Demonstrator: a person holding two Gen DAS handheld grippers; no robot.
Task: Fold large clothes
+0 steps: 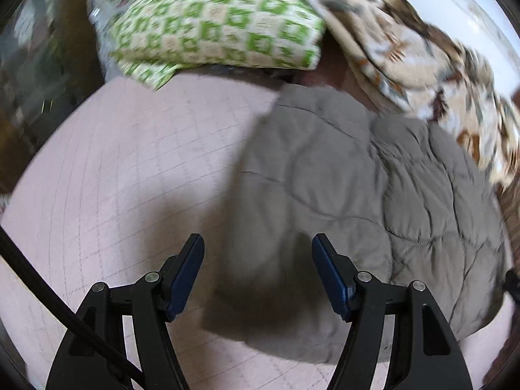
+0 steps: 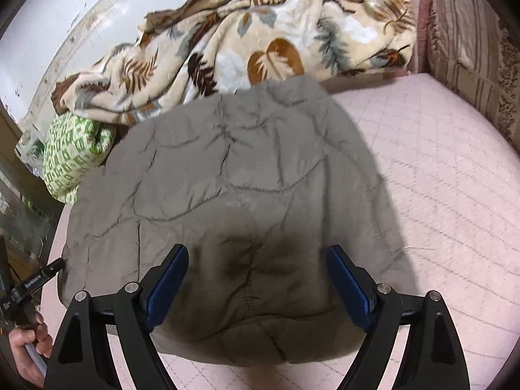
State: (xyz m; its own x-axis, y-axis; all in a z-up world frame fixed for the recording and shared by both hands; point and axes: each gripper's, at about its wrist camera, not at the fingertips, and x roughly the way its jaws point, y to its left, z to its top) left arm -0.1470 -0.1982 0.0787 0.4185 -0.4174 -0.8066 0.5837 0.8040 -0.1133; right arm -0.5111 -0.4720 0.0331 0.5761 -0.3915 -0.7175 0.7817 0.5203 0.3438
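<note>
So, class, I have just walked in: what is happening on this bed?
A person holding a gripper in each hand is folding a grey quilted jacket that lies on the pink bed cover. Both the left gripper and the right gripper hover open above it, gripping nothing. A leaf-print blanket and a green checked pillow lie behind.

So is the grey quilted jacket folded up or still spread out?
Folded: the grey quilted jacket lies as a compact rounded bundle on the pink bedcover, no sleeves sticking out.
</note>
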